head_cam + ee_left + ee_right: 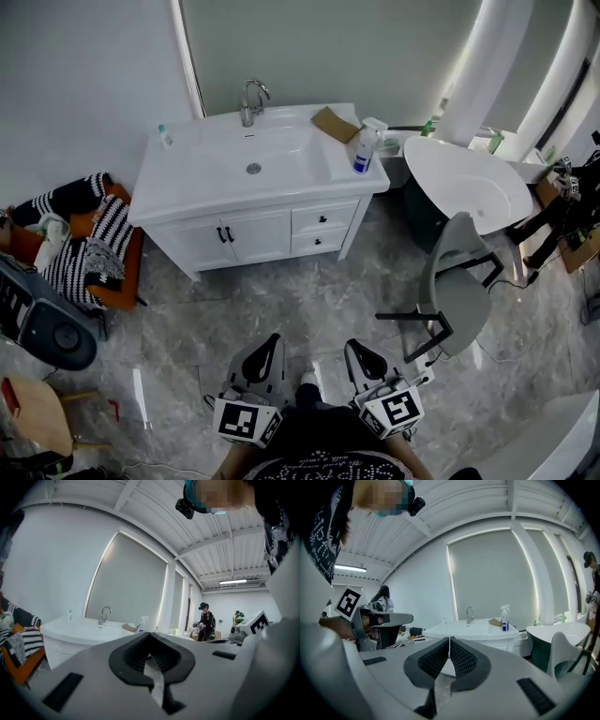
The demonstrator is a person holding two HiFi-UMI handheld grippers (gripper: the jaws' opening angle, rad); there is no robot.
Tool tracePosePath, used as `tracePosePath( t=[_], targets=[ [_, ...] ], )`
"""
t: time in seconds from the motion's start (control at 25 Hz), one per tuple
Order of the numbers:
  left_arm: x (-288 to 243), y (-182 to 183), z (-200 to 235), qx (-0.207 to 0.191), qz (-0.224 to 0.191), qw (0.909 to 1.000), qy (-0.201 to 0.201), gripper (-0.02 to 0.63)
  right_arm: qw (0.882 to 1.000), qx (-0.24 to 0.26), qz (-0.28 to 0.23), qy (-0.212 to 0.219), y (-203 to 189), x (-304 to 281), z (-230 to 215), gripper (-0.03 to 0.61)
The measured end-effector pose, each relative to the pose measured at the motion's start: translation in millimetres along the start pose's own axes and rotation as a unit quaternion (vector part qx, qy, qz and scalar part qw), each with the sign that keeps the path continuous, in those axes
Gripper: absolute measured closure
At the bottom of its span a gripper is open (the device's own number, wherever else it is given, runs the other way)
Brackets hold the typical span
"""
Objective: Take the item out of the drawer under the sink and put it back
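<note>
— Both of ours come first: left gripper [272,342] and right gripper [356,349] hang low, well in front of the sink cabinet [253,234], each with jaws pressed together on nothing
— And the item?
— We cannot see it; the two drawers [323,219] at the cabinet's right front are closed. On the cabinet's top, right end, stands a spray bottle [364,150]; at its back edge, the faucet [251,101]

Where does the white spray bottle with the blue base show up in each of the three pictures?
Head view: white spray bottle with blue base, upper centre-right, on the white sink counter's right end.
Left gripper view: small, near centre.
Right gripper view: right of centre.
Shared landmark: chrome tap, left of the bottle everywhere.
</note>
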State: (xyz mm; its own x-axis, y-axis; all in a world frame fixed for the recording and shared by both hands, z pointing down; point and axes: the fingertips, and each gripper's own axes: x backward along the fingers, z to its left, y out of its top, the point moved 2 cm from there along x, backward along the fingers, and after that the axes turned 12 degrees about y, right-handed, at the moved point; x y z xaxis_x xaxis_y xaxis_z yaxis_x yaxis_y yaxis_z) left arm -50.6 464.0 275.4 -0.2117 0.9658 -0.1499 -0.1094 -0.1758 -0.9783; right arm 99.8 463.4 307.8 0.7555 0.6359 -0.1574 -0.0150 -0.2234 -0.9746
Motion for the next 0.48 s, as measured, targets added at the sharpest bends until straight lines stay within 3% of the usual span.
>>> tracePosePath(
  t=[0.48],
  targets=[
    [-29,3,-19,0.003,-0.001,1.0,-0.004,0.611,1.0,-0.002,-0.002,-0.003,5,4,-34,0.558]
  ],
)
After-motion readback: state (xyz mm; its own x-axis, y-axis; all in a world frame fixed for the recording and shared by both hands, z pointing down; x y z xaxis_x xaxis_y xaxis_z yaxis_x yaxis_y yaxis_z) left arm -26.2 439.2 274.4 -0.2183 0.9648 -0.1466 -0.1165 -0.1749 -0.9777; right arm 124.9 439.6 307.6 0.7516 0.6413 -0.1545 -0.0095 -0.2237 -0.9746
